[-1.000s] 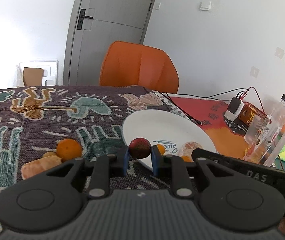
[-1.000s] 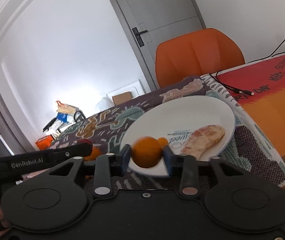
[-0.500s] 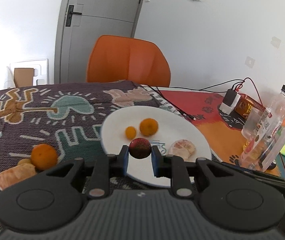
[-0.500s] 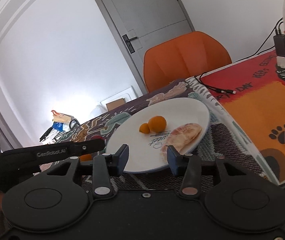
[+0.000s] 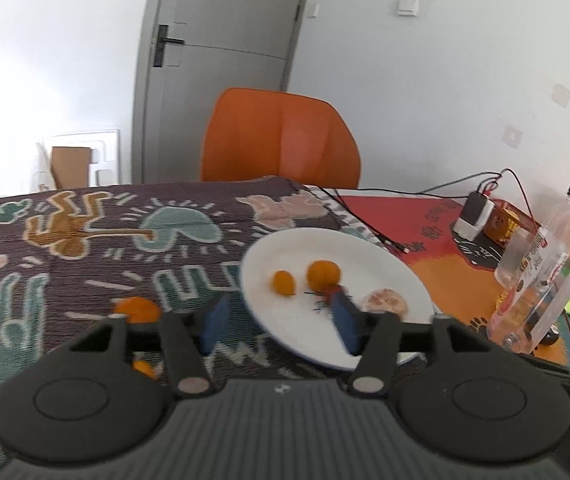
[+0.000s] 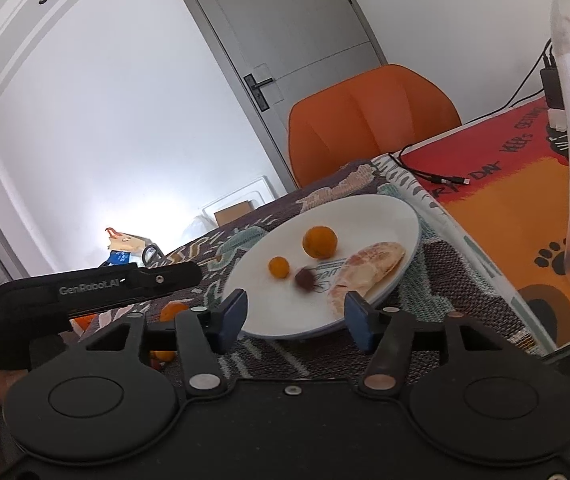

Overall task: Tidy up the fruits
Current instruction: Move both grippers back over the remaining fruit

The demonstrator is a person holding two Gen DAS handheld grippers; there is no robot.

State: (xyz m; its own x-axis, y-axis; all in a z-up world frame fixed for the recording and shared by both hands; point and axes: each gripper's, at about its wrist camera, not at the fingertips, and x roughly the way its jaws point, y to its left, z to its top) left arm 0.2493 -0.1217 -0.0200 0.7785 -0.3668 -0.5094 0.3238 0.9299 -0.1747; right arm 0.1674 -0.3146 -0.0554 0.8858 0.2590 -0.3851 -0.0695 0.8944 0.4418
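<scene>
From the left wrist, the left gripper [image 5: 279,322] gapes empty over the white plate [image 5: 385,264], its right finger hiding most of the dark red fruit [image 5: 331,289]; an orange [image 5: 137,309] lies lower left. The right wrist shows that fruit [image 6: 305,279] plainly on the plate, centre frame, behind the right gripper [image 6: 295,320], also spread wide and empty.

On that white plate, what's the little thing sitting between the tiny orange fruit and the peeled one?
A small dark red fruit, blurred, lies on the plate between the tiny orange fruit and the peeled citrus. The right wrist view shows it best.
</scene>
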